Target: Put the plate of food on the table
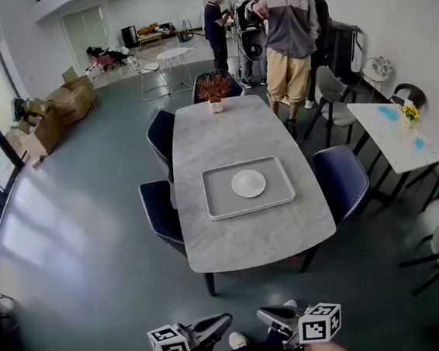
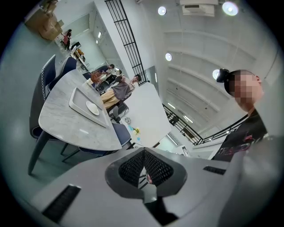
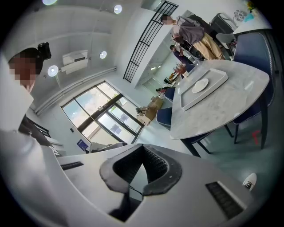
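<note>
A white plate (image 1: 248, 183) lies in a grey tray (image 1: 211, 200) on the grey marble table (image 1: 223, 135); I cannot make out any food on it. The same plate (image 2: 92, 108) (image 3: 200, 85) shows small in both gripper views, well away from the jaws. My left gripper (image 1: 219, 322) and right gripper (image 1: 268, 314) hover at the bottom edge of the head view, short of the table's near end. Both are held side by side above the floor, tips pointing at each other. On each, left gripper (image 2: 143, 151) and right gripper (image 3: 142, 147), the jaws meet at the tips with nothing between them.
A potted plant (image 1: 214, 90) stands at the table's far end. Dark blue chairs (image 1: 343, 181) (image 1: 161, 210) flank the table. Several people (image 1: 290, 31) stand beyond it. A white table (image 1: 396, 138) stands to the right, and cardboard boxes (image 1: 57, 110) lie far left.
</note>
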